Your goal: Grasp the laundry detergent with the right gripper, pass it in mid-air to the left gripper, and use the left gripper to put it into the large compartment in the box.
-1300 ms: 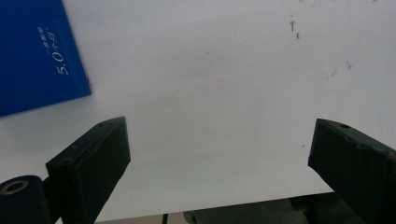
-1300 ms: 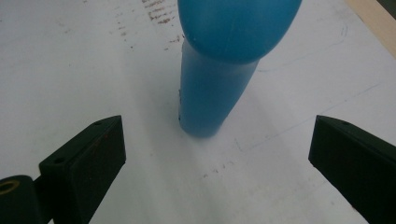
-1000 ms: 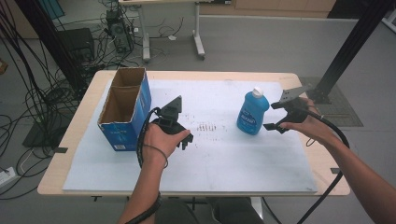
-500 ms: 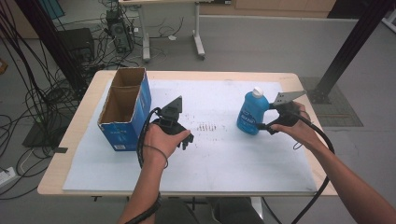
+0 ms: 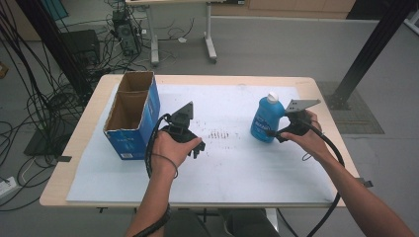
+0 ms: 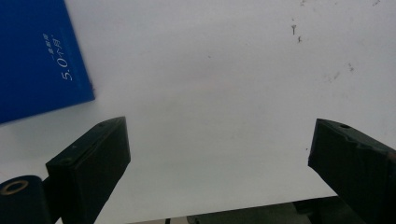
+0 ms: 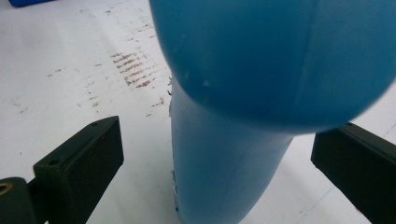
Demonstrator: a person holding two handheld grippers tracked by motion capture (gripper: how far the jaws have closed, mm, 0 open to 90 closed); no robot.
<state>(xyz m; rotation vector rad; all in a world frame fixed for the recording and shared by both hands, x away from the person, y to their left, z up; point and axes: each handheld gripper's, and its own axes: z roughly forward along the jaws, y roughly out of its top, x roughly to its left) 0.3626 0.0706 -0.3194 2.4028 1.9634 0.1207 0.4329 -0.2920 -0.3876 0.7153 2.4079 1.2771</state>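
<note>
Closing in since a second ago, the right gripper (image 5: 274, 134) now has the blue detergent bottle (image 5: 267, 120) between its wide-open jaws, not yet clamped. Standing upright at three o'clock on the white table sheet (image 5: 237, 163), the bottle looks smooth, rigid, and probably heavy with liquid, so grip the body low. At nine o'clock, the left gripper (image 5: 197, 148) rests open and empty beside the open blue cardboard box (image 5: 132, 116). Cables litter the grey floor (image 5: 257, 44).

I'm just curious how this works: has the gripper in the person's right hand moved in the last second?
Yes. The right gripper has closed in leftward on the blue bottle, which stands where it stood; its fingers are open around the bottle.
</note>
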